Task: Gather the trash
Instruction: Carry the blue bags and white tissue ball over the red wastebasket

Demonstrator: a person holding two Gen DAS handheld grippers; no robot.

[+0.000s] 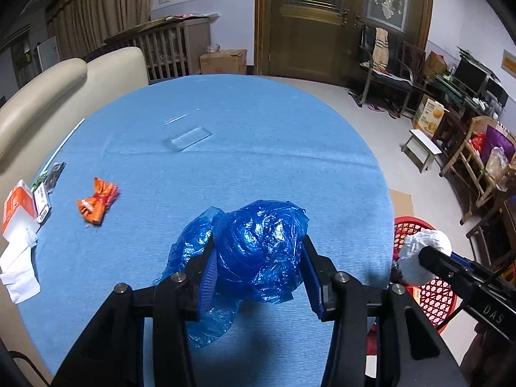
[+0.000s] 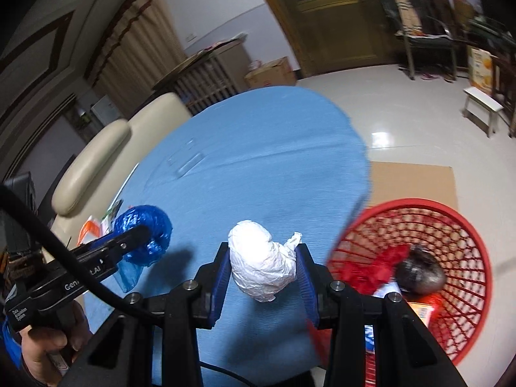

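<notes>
My left gripper is shut on a crumpled blue plastic bag and holds it just above the blue table. It also shows in the right wrist view. My right gripper is shut on a crumpled white plastic bag near the table's right edge; the white bag also shows in the left wrist view. A red mesh trash basket stands on the floor right of the table, holding red and dark trash. An orange wrapper lies on the table at left.
White paper and small cartons lie at the table's left edge beside a cream sofa. A flat cardboard sheet lies on the floor under the basket. Chairs, a stool and boxes stand at the right.
</notes>
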